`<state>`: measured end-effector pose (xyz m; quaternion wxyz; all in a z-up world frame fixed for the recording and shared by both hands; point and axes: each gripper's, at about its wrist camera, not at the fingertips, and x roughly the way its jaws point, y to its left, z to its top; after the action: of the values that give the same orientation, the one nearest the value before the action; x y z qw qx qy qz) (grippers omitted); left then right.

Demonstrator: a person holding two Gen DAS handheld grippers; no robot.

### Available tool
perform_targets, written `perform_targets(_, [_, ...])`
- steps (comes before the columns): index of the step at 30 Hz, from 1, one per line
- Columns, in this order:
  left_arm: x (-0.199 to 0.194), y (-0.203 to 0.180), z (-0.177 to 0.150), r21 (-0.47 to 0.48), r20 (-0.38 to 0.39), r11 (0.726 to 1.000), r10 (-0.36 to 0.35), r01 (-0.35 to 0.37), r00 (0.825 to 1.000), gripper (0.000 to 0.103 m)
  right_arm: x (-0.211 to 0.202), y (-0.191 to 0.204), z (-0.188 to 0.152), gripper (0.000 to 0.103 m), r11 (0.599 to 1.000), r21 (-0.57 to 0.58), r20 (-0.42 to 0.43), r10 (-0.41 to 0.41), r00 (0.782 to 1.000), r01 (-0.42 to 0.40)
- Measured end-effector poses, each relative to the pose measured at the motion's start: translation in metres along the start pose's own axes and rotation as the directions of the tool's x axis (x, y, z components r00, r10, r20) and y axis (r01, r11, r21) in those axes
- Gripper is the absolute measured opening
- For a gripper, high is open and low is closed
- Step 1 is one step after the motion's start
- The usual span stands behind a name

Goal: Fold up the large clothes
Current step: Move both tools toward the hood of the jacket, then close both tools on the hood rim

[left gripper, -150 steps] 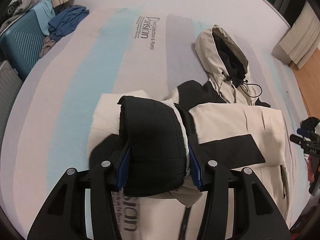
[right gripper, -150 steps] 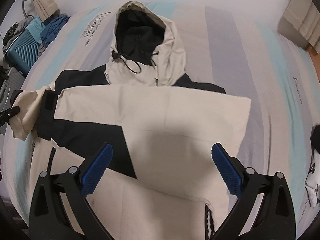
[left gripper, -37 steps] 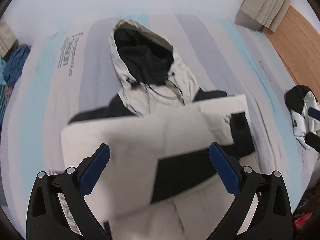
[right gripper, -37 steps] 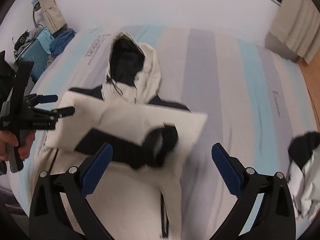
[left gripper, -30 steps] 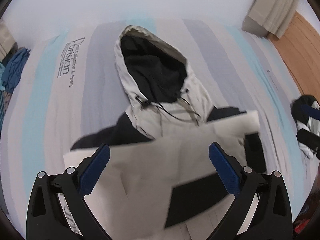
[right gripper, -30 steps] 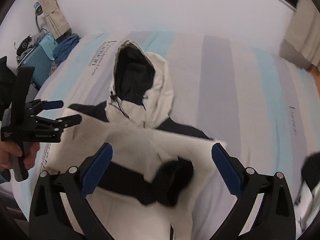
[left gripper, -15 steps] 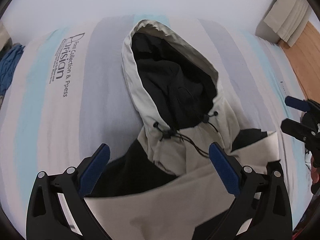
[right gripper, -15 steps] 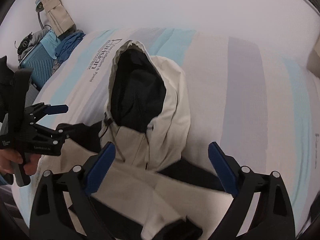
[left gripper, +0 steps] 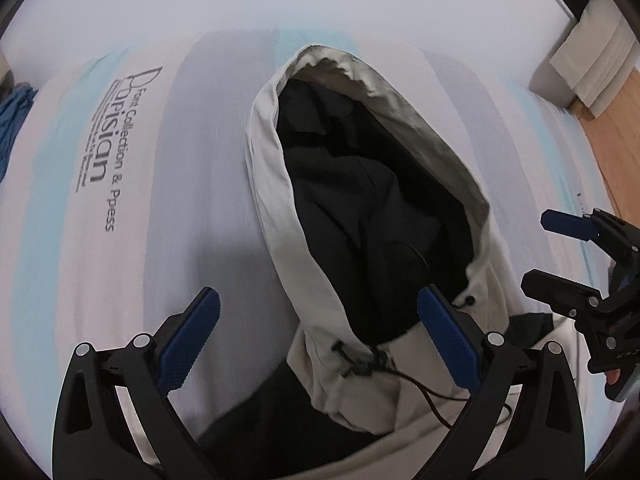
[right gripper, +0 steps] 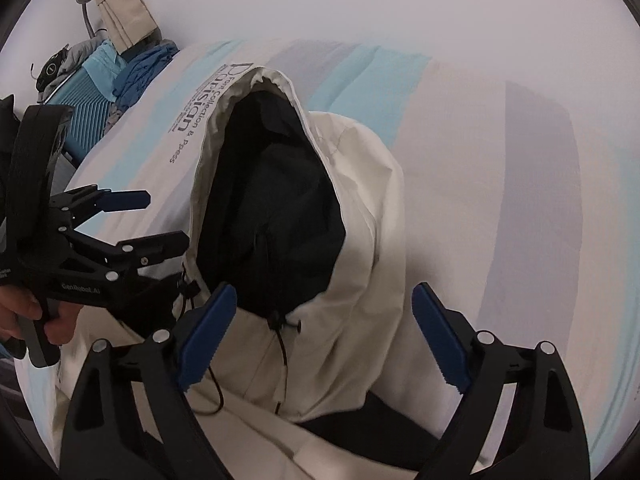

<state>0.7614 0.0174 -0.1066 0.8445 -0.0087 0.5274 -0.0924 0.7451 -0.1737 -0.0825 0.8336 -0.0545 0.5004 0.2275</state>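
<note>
Your left gripper hangs with jaws wide and empty over the left edge of the hood, probably to take that edge. The hood lies flat on the striped mattress, black lining up, beyond the jacket body, most likely the next part to fold down. Your right gripper straddles the hood's base at the drawcord; its jaws have just been closing slightly but are wide apart and clear of the cloth.

Cream-and-black hooded jacket, hood open upward, flat on striped mattress
</note>
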Motion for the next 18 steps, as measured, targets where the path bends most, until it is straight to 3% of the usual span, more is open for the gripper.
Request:
perform_targets(8, [0.023,0.010,0.023,0.012,-0.001,1.000,0.007,-0.007,1.000,0.097,0.034,-0.007,0.021,0.086,1.000,-0.010,-0.009,0.017,1.000,-0.017])
perform_targets(13, [0.033,0.015,0.037,0.008,0.006,1.000,0.023,-0.023,1.000,0.097,0.045,-0.005,0.036,0.085,0.998,-0.063,0.004,-0.013,1.000,0.014])
perform_targets(18, [0.045,0.022,0.049,-0.018,0.013,1.000,0.023,-0.023,1.000,0.097,0.060,-0.006,0.049,0.063,0.995,-0.096,-0.011,-0.039,0.999,0.038])
